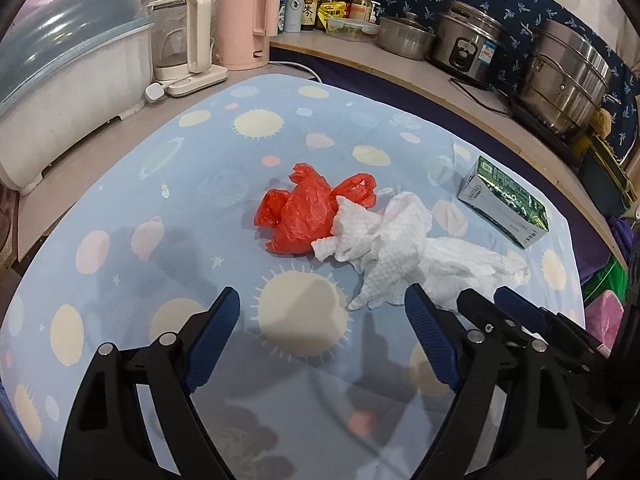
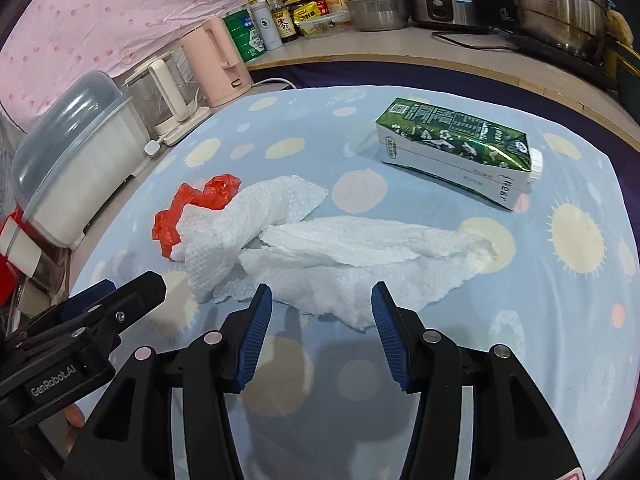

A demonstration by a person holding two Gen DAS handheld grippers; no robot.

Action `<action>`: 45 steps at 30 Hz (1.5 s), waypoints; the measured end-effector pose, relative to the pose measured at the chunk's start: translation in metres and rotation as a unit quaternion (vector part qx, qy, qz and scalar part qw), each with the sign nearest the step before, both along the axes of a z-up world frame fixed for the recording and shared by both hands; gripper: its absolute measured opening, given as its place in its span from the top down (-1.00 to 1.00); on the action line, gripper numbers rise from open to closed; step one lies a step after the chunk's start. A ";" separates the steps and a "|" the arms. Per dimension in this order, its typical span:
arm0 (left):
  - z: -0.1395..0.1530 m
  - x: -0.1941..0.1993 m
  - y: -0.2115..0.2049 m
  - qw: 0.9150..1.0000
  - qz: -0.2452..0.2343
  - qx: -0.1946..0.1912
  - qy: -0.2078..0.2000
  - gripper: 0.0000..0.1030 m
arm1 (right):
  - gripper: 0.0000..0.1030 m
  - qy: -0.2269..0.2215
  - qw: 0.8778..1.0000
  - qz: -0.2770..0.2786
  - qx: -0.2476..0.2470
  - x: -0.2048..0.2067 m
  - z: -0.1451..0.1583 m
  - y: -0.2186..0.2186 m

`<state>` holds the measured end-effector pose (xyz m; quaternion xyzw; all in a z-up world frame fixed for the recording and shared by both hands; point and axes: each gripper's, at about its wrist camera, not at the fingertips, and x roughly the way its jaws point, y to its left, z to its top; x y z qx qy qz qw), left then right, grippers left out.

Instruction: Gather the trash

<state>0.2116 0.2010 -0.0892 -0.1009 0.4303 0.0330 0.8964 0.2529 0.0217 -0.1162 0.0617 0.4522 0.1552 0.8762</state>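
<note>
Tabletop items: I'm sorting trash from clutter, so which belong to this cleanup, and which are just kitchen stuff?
Trash to collect:
red plastic bag
crumpled paper towels
green drink carton, lying on its side

Just kitchen stuff:
pink kettle
glass kettle
sauce bottles
rice cooker
steel pots

We see a table covered by a light blue cloth (image 1: 200, 168) printed with pale suns, planets and dots. Near the middle of the left wrist frame a crumpled red plastic bag (image 1: 304, 212) lies on the cloth, touching a heap of crumpled white paper towels (image 1: 404, 248) just to its right. At the right of that frame a green and white drink carton (image 1: 504, 202) lies on its side, apart from the towels. In the right wrist frame the carton sits upper right, its white cap (image 2: 535, 165) pointing right.
</note>
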 end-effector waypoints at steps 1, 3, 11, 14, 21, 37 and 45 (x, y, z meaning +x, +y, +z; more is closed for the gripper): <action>-0.001 0.002 0.000 1.000 -0.002 -0.001 0.001 -0.56 | 0.02 0.003 1.000 0.001 -0.001 0.002 -0.003 0.002; -0.003 0.006 -0.002 1.000 -0.007 -0.005 0.003 -0.57 | 0.06 0.008 1.000 0.004 -0.005 0.005 -0.008 0.004; -0.013 0.026 -0.009 1.000 -0.008 -0.023 0.010 -0.58 | 0.87 0.018 1.000 -0.008 -0.012 0.001 -0.018 -0.010; -0.016 0.033 -0.013 1.000 -0.008 -0.025 0.011 -0.58 | 0.88 0.014 1.000 -0.023 -0.003 -0.010 -0.014 -0.026; -0.026 0.043 -0.028 0.999 -0.016 -0.023 0.017 -0.50 | 0.88 0.010 0.998 -0.056 0.018 -0.038 -0.003 -0.065; -0.020 0.028 -0.048 0.999 -0.041 -0.019 0.031 0.81 | 0.88 -0.006 0.994 -0.100 0.031 -0.088 0.017 -0.122; 0.019 -0.017 -0.069 0.997 -0.077 -0.027 0.002 0.82 | 0.88 -0.043 0.992 -0.109 0.045 -0.115 0.055 -0.144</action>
